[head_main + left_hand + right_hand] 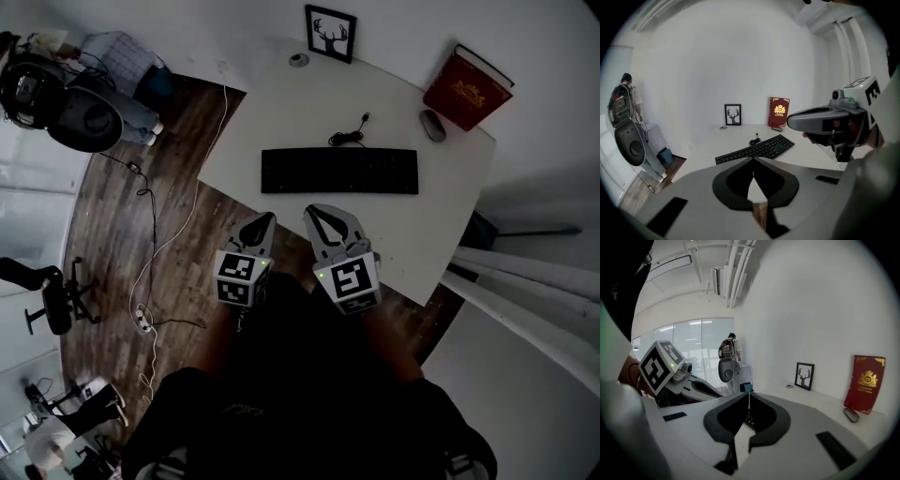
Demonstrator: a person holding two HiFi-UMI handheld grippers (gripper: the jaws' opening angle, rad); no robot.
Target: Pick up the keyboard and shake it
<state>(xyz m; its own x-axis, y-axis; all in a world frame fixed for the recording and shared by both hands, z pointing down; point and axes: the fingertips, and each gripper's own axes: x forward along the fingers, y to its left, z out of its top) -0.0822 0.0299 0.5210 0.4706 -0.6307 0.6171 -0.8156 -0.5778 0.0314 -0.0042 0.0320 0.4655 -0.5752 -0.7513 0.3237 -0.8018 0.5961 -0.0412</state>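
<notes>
Left gripper (pixel 265 221) and right gripper (pixel 317 217), both clenched on nothing, hang side by side at the near edge of the white table (pixel 272 112), short of the black keyboard (pixel 339 172), which lies flat and untouched across its middle. Likely hazards: jaws left closed would shove the keyboard rather than seize it. A grip at one end alone might let the long body sag or slip when shaken, and its coiled cable (pixel 349 138) could snag.
</notes>
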